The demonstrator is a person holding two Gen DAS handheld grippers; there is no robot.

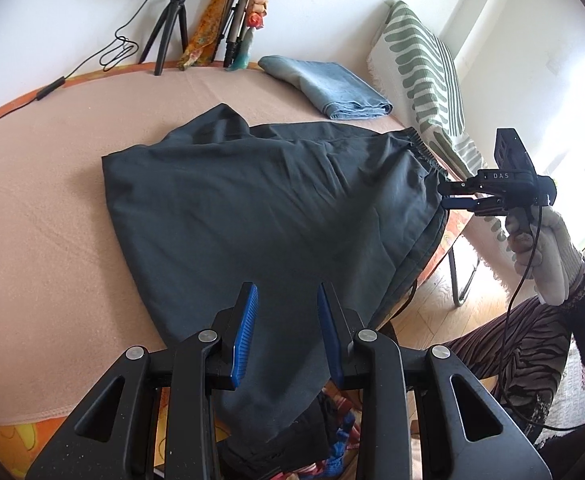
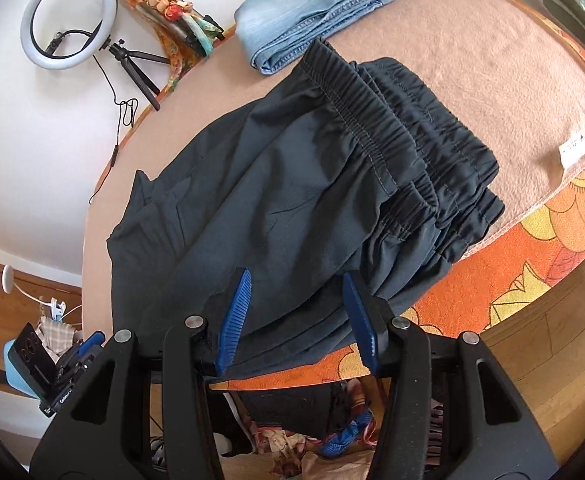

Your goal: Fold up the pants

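Observation:
Dark grey pants [image 1: 260,208] lie folded over on a table covered by a tan blanket [image 1: 52,184], with the elastic waistband [image 2: 396,136] at the right edge and the legs hanging off the near edge. My left gripper [image 1: 286,304] is open, just above the pants near the table's front edge. My right gripper [image 2: 296,284] is open over the side seam of the pants below the waistband. It also shows in the left wrist view [image 1: 446,196], at the waistband corner, holding nothing.
Folded blue jeans [image 1: 328,84] lie at the far side of the table. A ring light on a tripod [image 2: 68,20] and another tripod stand at the back. A chair with a green-patterned throw [image 1: 424,76] stands to the right. Clothes lie on the floor below.

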